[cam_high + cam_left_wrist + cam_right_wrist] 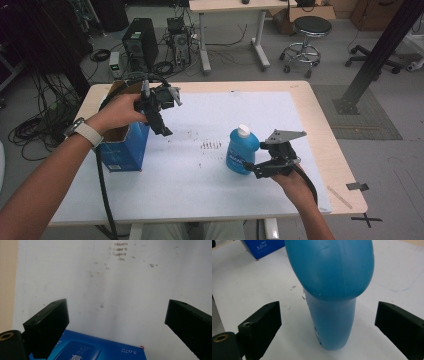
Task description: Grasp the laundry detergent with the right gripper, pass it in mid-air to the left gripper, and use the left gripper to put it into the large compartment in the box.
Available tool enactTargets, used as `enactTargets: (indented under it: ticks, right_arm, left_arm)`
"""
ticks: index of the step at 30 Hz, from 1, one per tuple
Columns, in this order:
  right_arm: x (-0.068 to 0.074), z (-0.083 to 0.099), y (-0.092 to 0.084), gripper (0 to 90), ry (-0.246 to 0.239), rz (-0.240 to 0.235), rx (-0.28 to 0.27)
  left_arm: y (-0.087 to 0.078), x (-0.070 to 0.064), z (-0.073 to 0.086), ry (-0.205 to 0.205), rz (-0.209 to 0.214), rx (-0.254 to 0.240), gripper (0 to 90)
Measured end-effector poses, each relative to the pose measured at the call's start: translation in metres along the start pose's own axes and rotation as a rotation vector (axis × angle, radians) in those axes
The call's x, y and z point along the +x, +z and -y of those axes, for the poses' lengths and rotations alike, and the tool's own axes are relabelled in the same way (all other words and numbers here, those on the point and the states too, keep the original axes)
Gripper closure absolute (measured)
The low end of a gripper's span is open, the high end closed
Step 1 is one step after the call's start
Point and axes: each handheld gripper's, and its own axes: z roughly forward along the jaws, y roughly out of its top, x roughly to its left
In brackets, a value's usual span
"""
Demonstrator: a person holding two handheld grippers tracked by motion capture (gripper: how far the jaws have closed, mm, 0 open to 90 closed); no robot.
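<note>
A blue plastic bottle (242, 152) with a white cap stands upright on the white table cover, right of centre. My right gripper (252, 168) is open just beside the bottle's near right side; in the right gripper view the bottle (332, 290) stands between and a little beyond the wide-apart jaws, touching neither. An open blue cardboard box (122, 145) sits at the table's left. My left gripper (165, 127) is held above the box's right edge, open and empty; the box's blue top edge (100, 348) shows below its jaws.
The white cover (210, 175) spans most of the wooden table, with dark scuff marks (210, 145) at its middle. A black cable (102, 185) trails off the left front edge. On the floor beyond stand a computer tower (140, 42), a desk and a stool (307, 42).
</note>
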Motion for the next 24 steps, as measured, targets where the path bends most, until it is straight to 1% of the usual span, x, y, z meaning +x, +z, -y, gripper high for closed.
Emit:
enactTargets:
  ticks: [5, 8, 12, 14, 24]
  right_arm:
    - [0.0, 0.001, 0.005, 6.7, 0.004, -0.001, -0.012]
    - [0.0, 0.002, 0.008, 6.7, 0.008, -0.004, -0.016]
    - [-0.001, 0.004, 0.014, 7.0, 0.017, -0.003, -0.036]
    - [-0.001, 0.004, 0.015, 7.0, 0.019, -0.003, -0.04]
    - [-0.003, 0.008, 0.026, 7.4, 0.034, -0.01, -0.074]
  left_arm:
    - [0.001, 0.0, 0.0, -0.002, -0.001, -0.004, 5.8]
    - [0.001, 0.0, 0.0, 0.003, -0.002, 0.002, 5.9]
    - [0.001, 0.0, -0.001, -0.001, 0.0, -0.004, 5.8]
    - [0.001, 0.001, -0.001, 0.004, 0.0, 0.002, 5.9]
    - [0.001, 0.001, 0.001, -0.005, 0.001, -0.006, 5.9]
